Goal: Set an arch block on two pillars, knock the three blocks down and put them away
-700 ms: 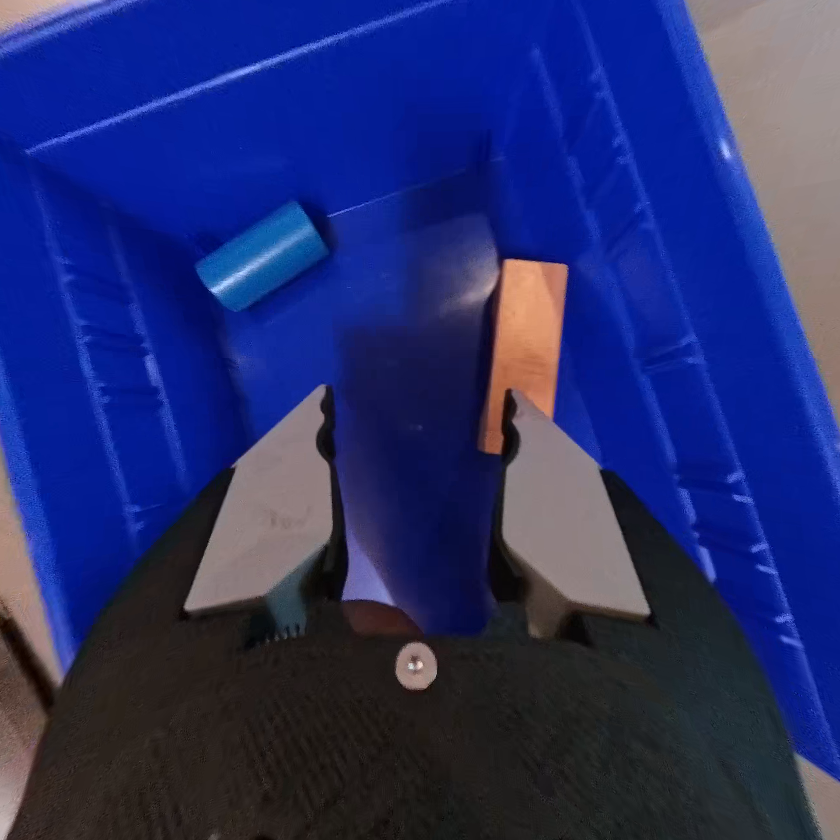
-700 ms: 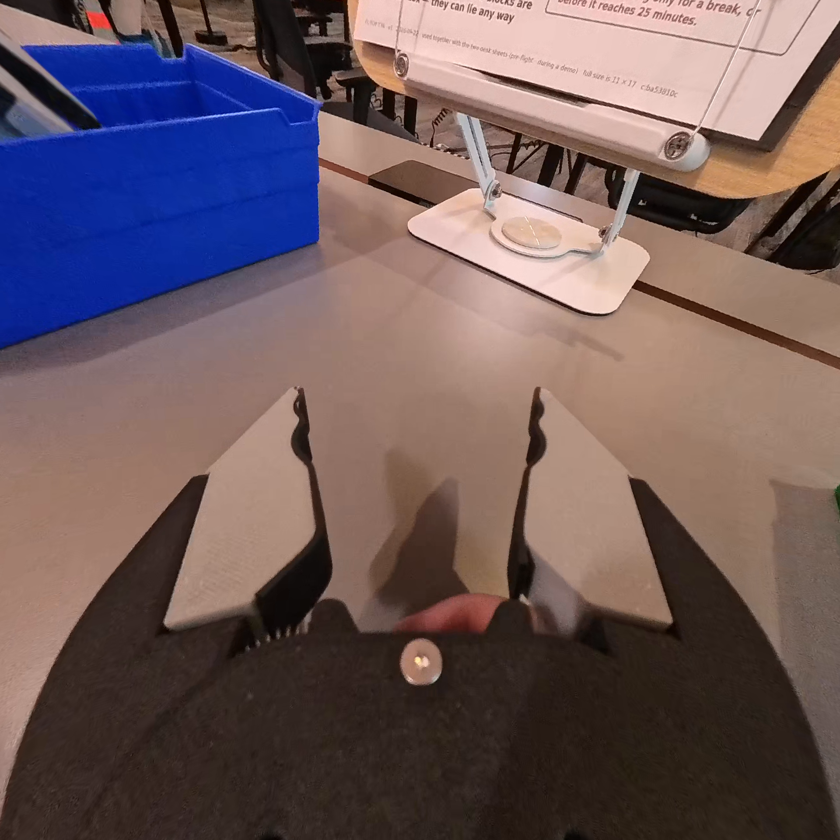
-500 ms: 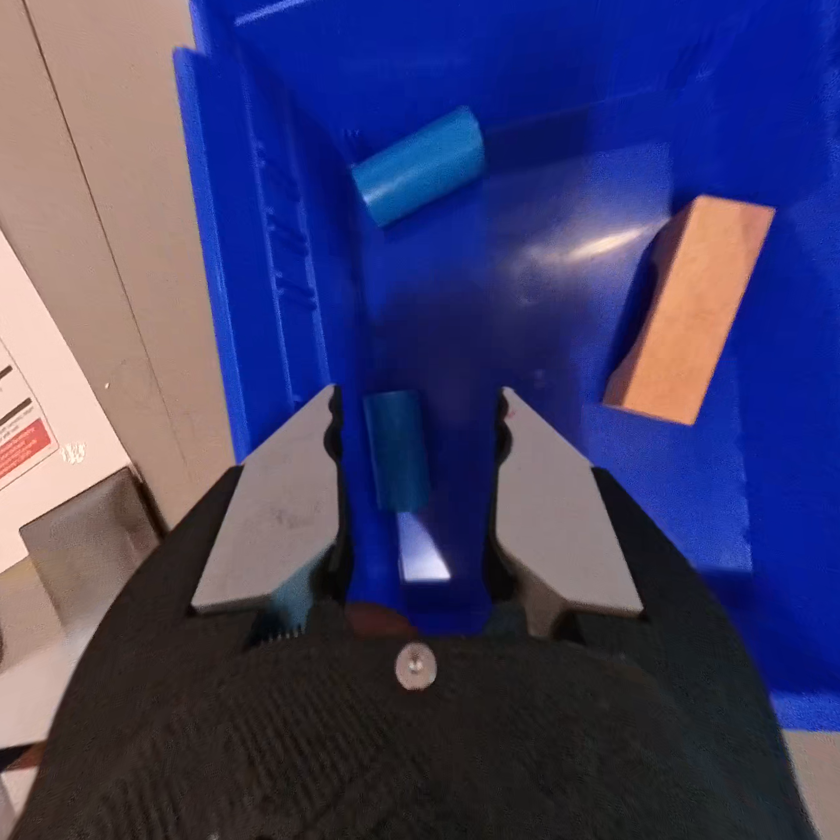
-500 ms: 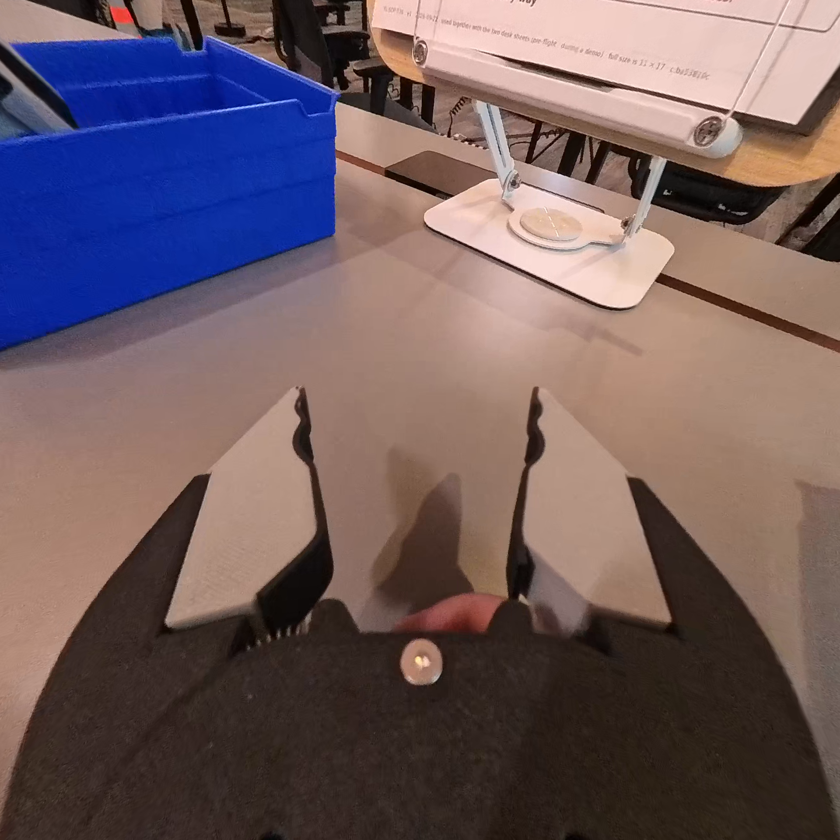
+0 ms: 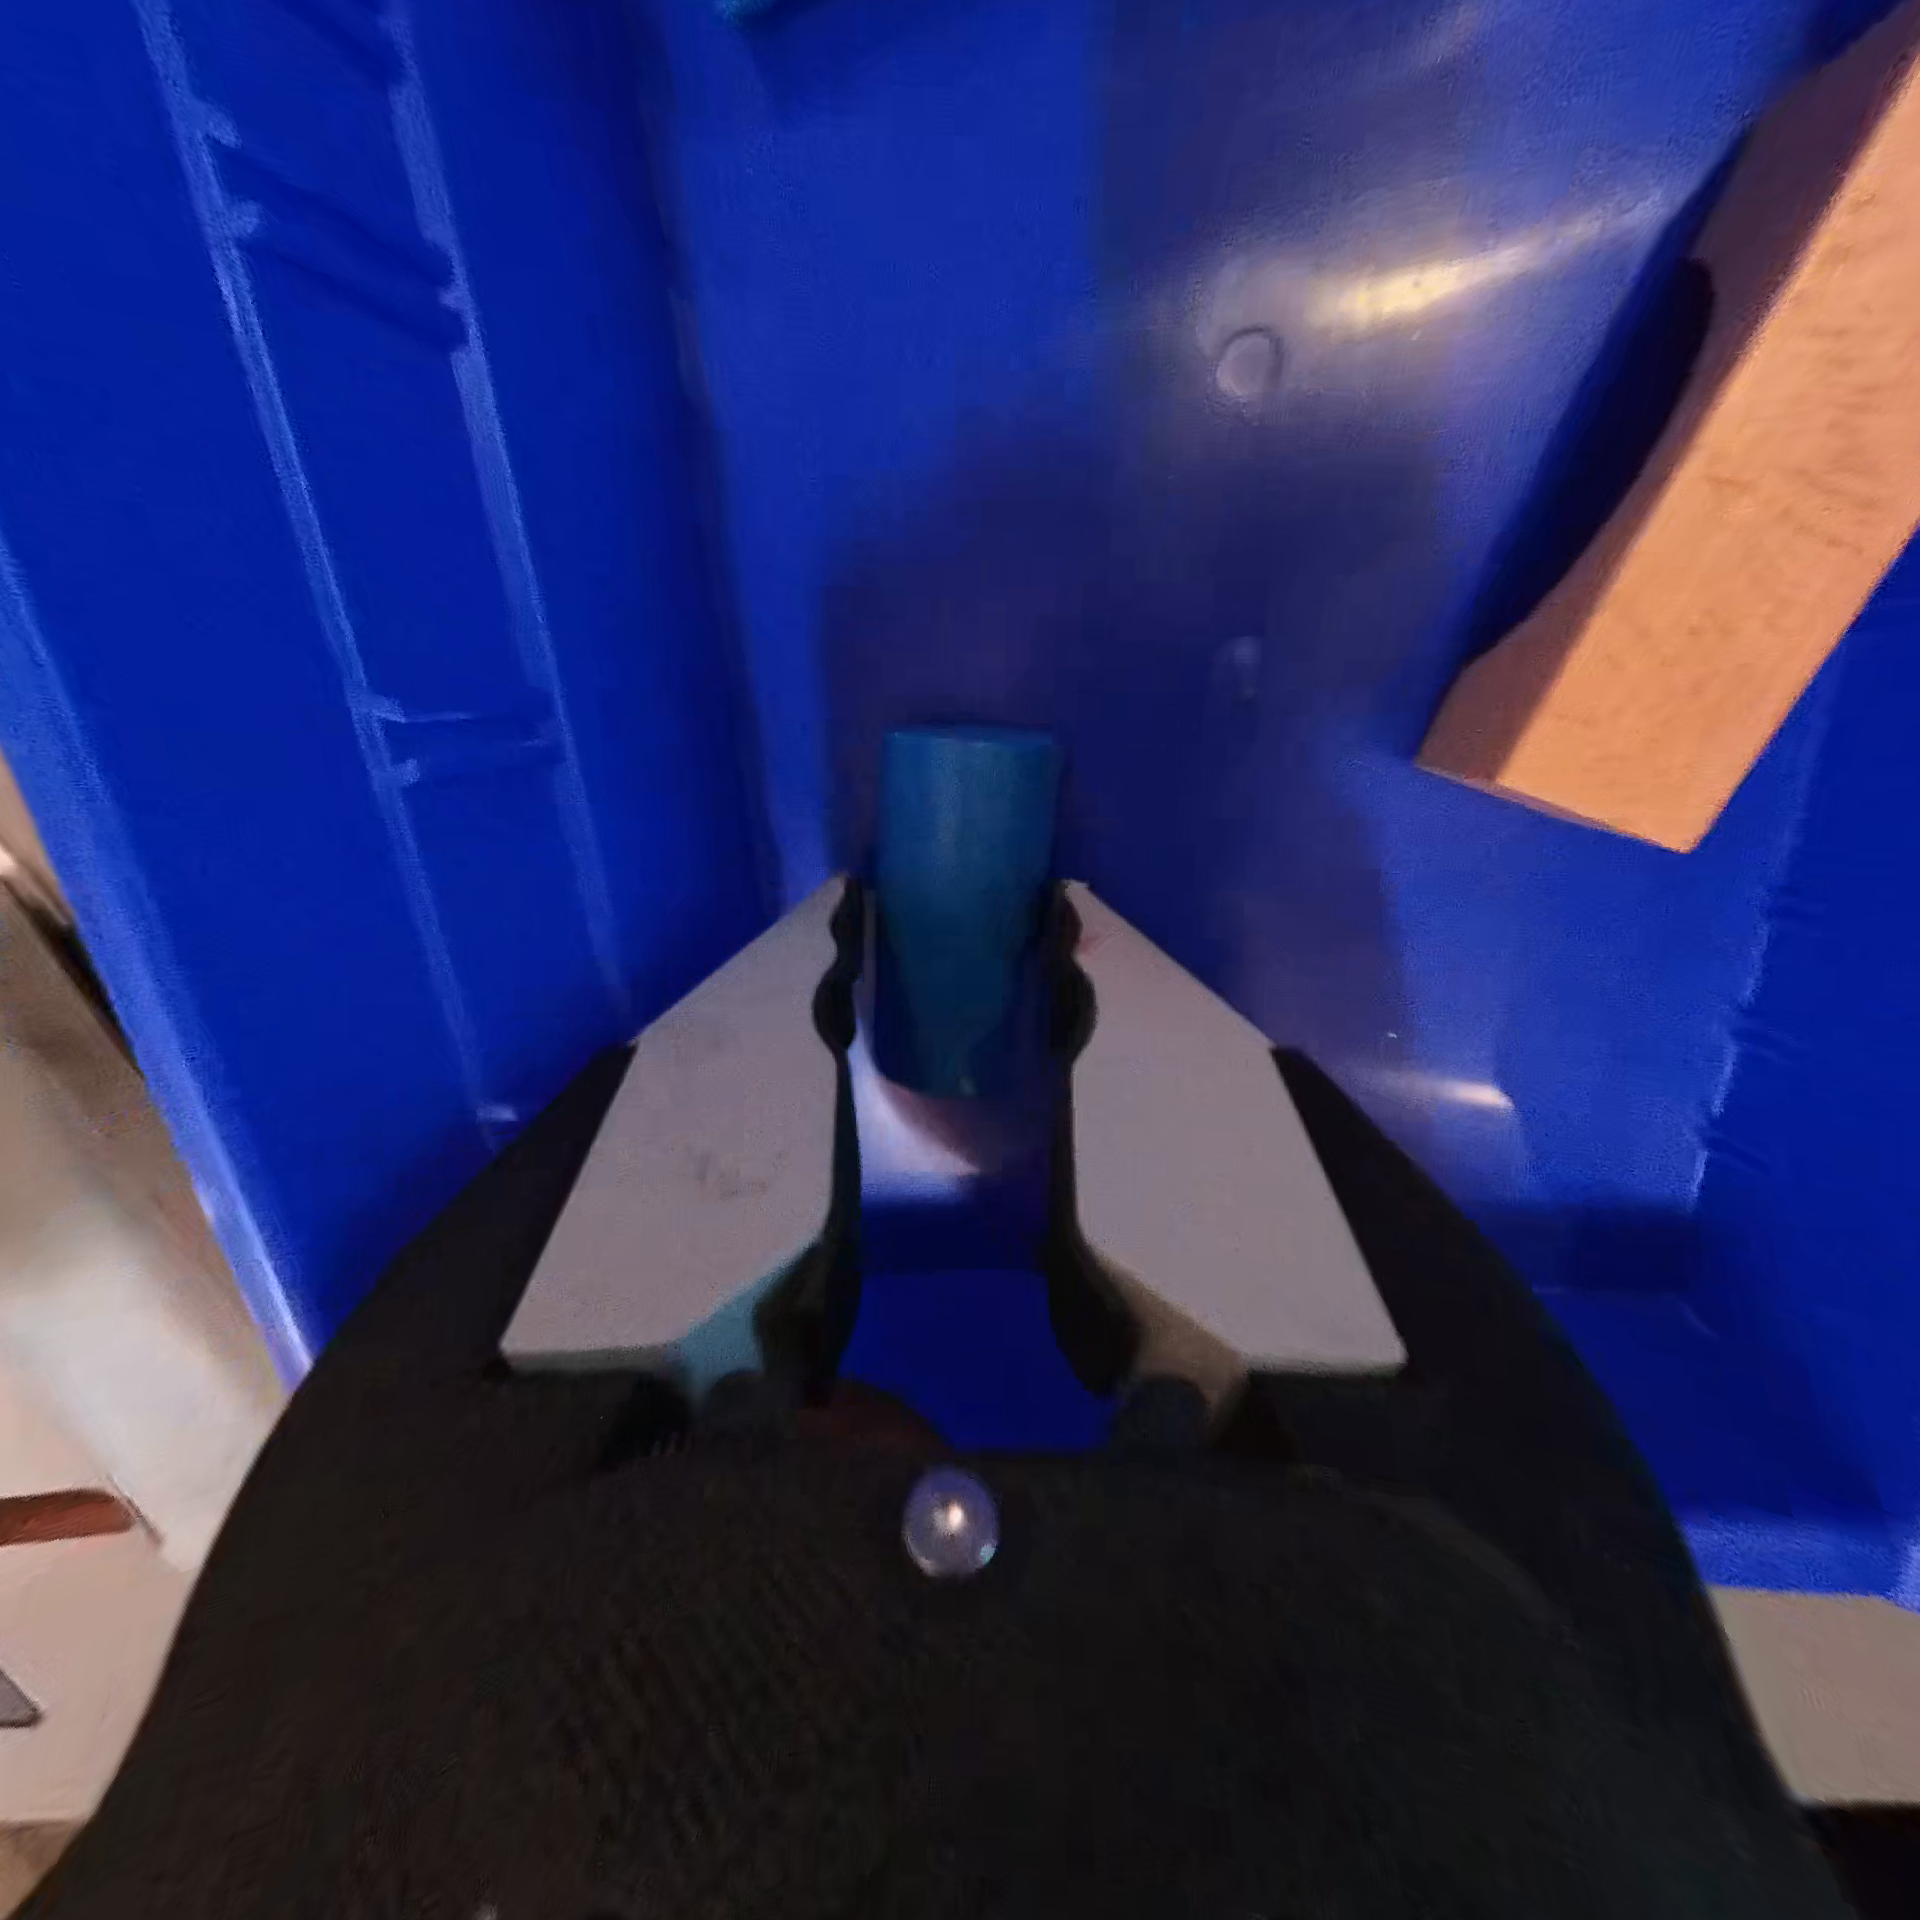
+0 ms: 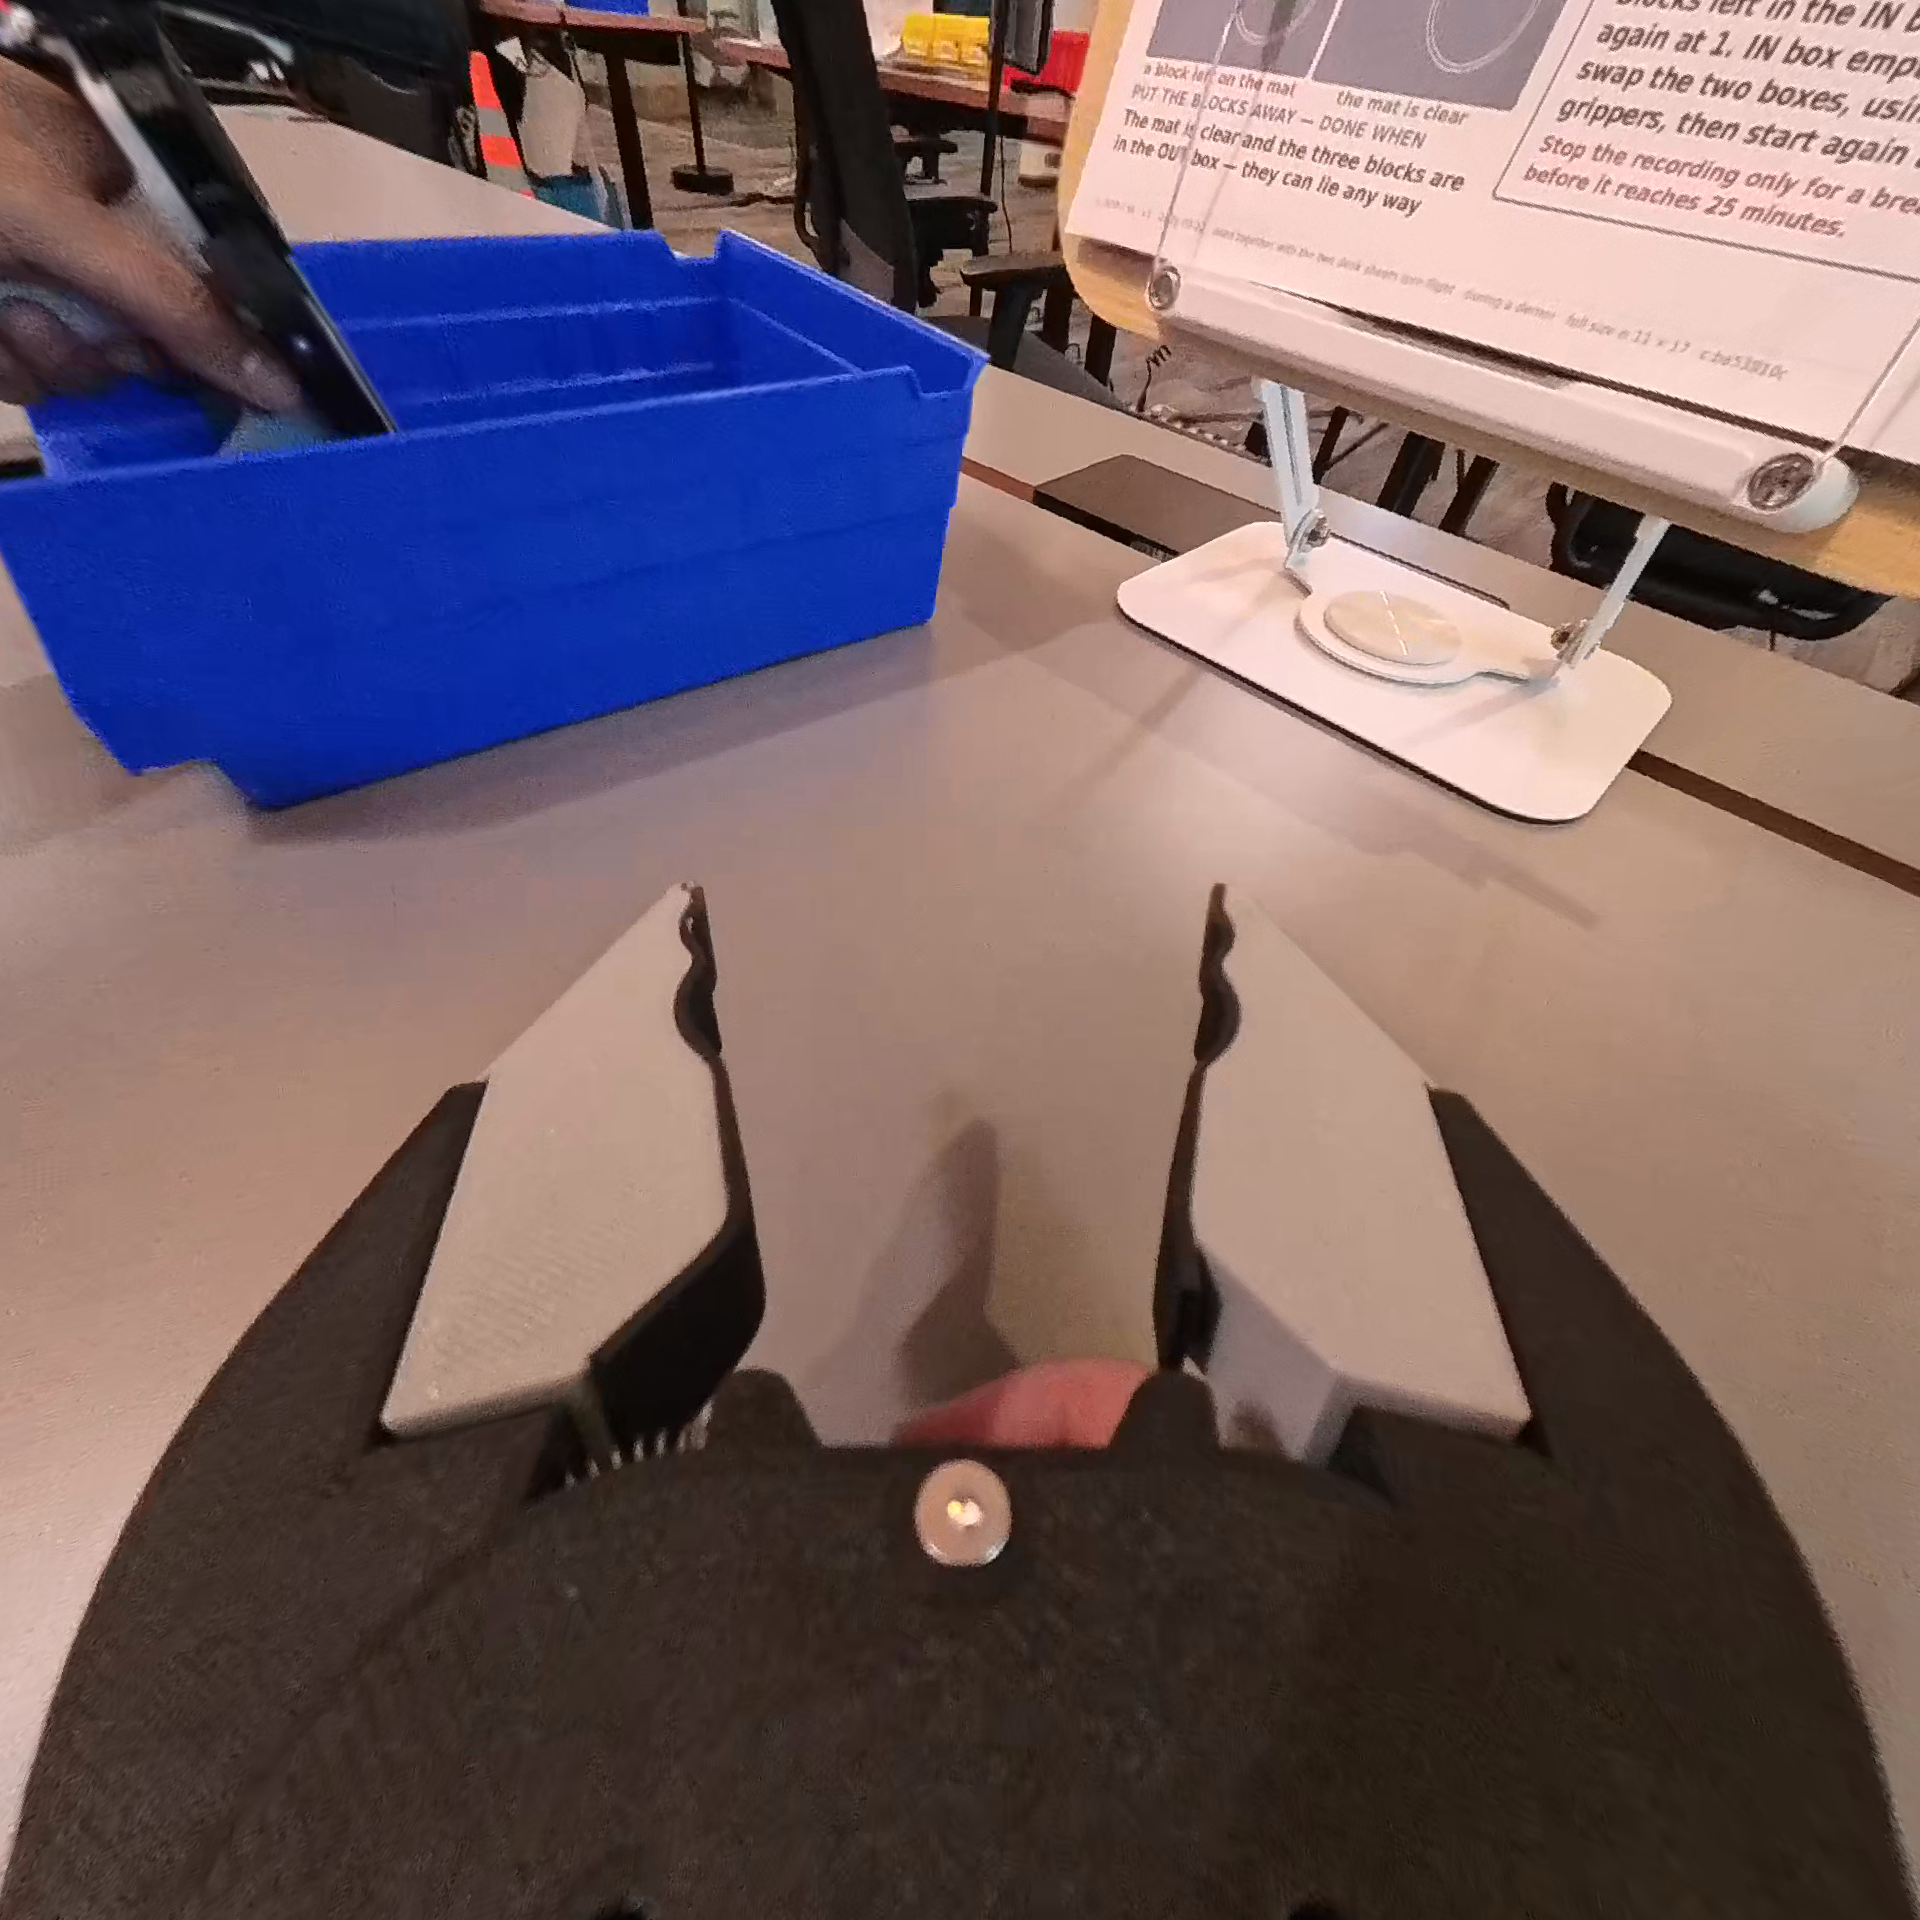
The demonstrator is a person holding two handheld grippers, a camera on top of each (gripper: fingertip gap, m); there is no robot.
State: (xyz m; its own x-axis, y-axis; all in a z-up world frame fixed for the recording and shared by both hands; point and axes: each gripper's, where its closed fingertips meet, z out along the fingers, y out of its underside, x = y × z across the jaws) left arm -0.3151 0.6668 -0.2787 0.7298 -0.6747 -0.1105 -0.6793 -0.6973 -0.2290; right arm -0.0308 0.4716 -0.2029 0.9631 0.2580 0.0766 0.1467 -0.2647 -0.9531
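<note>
My left gripper is down inside the blue bin. Its fingers are closed against the sides of a blue cylinder block that lies on the bin floor, pointing away. A wooden block lies on the bin floor to the right. The edge of a second blue cylinder shows at the top edge. My right gripper is open and empty, low over the grey table. The bin shows at the upper left of the right wrist view, with a hand holding the left gripper in it.
A white document stand with a printed sheet stands at the back right of the table. The bin's ribbed left wall is close beside the left fingers. Chairs and other tables stand beyond the table. One gripper's finger ends stand about 35 centimetres off the other's. The right gripper is farther from the wooden block, some 25 centimetres, than the left, some 10 centimetres.
My left gripper swung left, moved down into the bin and narrowed its fingers around the near blue cylinder. My right gripper stayed open and drew back a little from the bin.
</note>
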